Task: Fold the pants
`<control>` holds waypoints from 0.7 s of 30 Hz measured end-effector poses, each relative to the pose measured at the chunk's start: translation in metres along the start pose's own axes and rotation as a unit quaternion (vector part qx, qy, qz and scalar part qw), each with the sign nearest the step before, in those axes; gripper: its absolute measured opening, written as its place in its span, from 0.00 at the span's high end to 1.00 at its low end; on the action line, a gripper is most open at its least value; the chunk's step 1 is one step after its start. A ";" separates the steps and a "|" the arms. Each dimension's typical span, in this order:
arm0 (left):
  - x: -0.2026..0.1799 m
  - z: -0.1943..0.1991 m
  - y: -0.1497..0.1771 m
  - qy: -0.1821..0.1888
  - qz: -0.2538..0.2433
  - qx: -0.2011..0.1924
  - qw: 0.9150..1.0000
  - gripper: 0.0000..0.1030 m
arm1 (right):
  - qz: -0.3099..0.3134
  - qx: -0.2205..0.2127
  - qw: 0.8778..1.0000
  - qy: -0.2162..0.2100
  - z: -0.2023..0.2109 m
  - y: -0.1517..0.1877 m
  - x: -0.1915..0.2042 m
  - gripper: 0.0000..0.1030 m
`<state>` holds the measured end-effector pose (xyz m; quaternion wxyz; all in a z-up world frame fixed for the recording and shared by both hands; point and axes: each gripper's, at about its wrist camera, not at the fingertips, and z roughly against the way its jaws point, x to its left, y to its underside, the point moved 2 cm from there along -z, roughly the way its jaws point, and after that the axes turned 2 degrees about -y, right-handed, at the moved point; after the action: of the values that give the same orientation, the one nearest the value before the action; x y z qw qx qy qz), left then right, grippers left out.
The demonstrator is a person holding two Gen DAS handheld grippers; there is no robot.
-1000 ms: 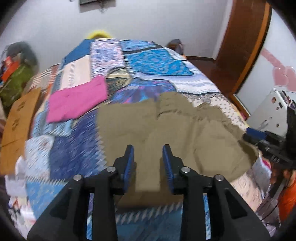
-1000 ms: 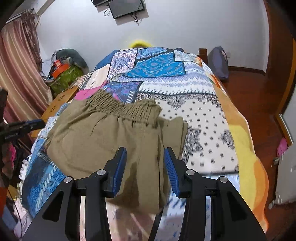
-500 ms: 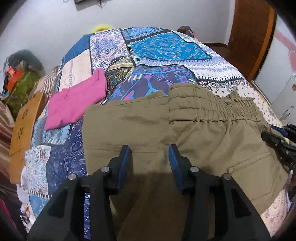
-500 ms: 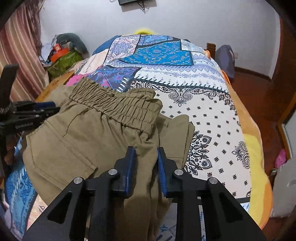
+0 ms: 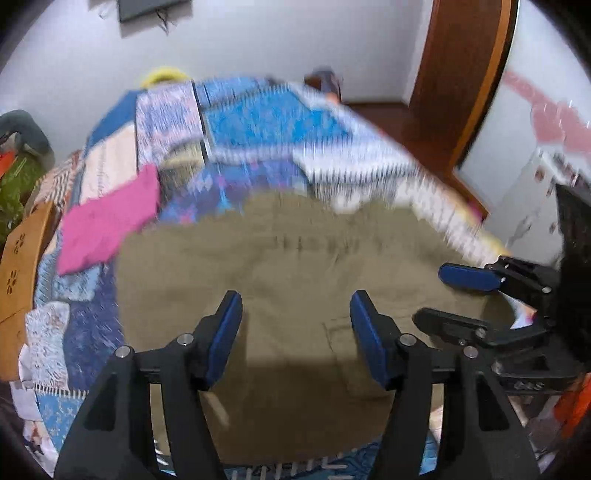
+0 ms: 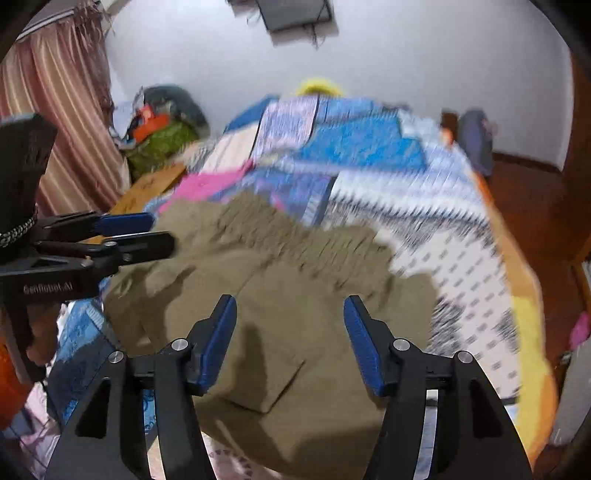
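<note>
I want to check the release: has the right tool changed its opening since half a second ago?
Yes. The right tool has just been opening; its blue pads now stand wide apart over the olive pants, pressing nothing.

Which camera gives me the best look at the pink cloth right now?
The left wrist view: the pink cloth lies in full sight on the bed, beside the pants. The right wrist view shows only a blurred strip behind them.

One pair of olive pants [image 5: 295,266] and one folded pink garment [image 5: 107,221] lie on one bed with a patchwork bedspread [image 5: 258,122]. Two grippers show, the left gripper [image 5: 295,325] and the right gripper [image 6: 290,332]. One dark screen [image 6: 295,14] hangs on the wall.
</note>
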<state>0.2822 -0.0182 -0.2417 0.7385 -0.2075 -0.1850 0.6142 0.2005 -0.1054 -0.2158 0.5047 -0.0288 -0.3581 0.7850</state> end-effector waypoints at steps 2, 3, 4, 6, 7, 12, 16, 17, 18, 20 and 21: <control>0.003 -0.010 0.017 -0.001 -0.004 0.003 1.000 0.39 | -0.003 0.008 1.000 -0.002 -0.006 0.012 -0.001 0.45; 0.005 -0.006 0.022 0.004 -0.001 -0.005 1.000 0.39 | 0.002 0.003 1.000 -0.002 -0.002 0.016 -0.001 0.45; 0.009 0.000 0.027 0.006 0.001 -0.010 1.000 0.38 | 0.006 0.002 1.000 -0.003 0.004 0.020 -0.001 0.45; 0.015 0.013 0.037 -0.008 -0.002 -0.015 1.000 0.35 | 0.008 -0.003 1.000 -0.007 0.016 0.027 -0.003 0.46; 0.019 0.016 0.042 -0.021 -0.005 -0.015 1.000 0.35 | 0.010 -0.005 1.000 -0.007 0.022 0.032 -0.005 0.46; 0.051 0.029 0.073 -0.037 0.027 -0.007 0.999 0.30 | 0.005 -0.010 1.000 0.027 0.044 0.048 -0.018 0.46; 0.080 0.034 0.089 -0.065 0.066 0.003 0.996 0.30 | -0.035 -0.001 0.999 0.039 0.052 0.063 -0.039 0.45; 0.088 0.035 0.093 -0.045 0.086 0.008 0.995 0.30 | -0.053 -0.001 0.998 0.031 0.053 0.067 -0.044 0.43; 0.092 0.035 0.095 -0.036 0.095 0.012 0.995 0.30 | -0.058 0.000 0.998 0.029 0.054 0.067 -0.044 0.42; 0.096 0.037 0.095 -0.029 0.104 0.016 0.994 0.30 | -0.059 0.001 0.998 0.033 0.055 0.067 -0.041 0.42; 0.095 0.039 0.094 -0.033 0.101 0.015 0.994 0.30 | -0.061 -0.001 0.997 0.035 0.057 0.064 -0.039 0.42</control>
<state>0.2004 0.0938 -0.2577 0.6694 -0.1937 -0.1777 0.6948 0.1468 -0.1830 -0.2239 0.5643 -0.0346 -0.3417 0.7508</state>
